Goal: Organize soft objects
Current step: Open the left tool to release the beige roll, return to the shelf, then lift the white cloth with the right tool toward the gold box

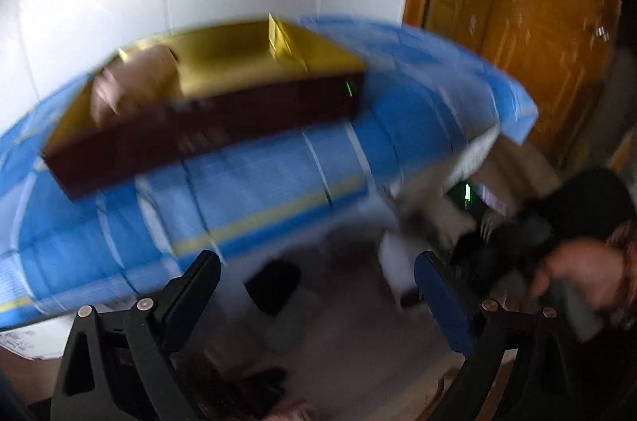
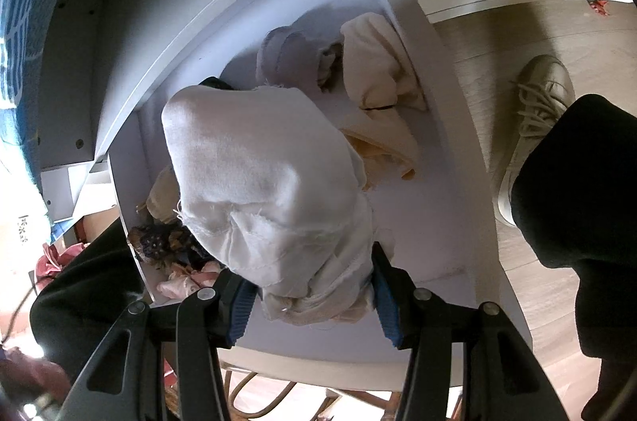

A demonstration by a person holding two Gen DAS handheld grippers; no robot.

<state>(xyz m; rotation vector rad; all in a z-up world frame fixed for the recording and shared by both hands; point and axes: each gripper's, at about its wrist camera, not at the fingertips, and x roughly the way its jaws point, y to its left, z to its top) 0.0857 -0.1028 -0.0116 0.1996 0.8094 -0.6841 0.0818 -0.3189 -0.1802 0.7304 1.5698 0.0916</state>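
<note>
My right gripper [image 2: 314,295] is shut on a bundled white cloth [image 2: 262,182] and holds it over an open white drawer [image 2: 450,158]. In the drawer lie a cream cloth [image 2: 378,67], a grey-lilac cloth [image 2: 286,55], a yellowish cloth [image 2: 382,150], a dark patterned piece [image 2: 159,242] and a pink piece [image 2: 179,285]. My left gripper [image 1: 318,285] is open and empty, held in the air in front of a blue checked surface [image 1: 258,178]. That view is motion-blurred. The right gripper with the white cloth [image 1: 430,206] shows there at the right.
A dark red box with a gold inside [image 1: 207,126] sits on the blue surface and holds a pale cloth [image 1: 131,78]. A wooden door [image 1: 537,23] is at the back right. The person's sneaker [image 2: 533,118] and dark trouser leg [image 2: 577,182] stand on the wood floor beside the drawer.
</note>
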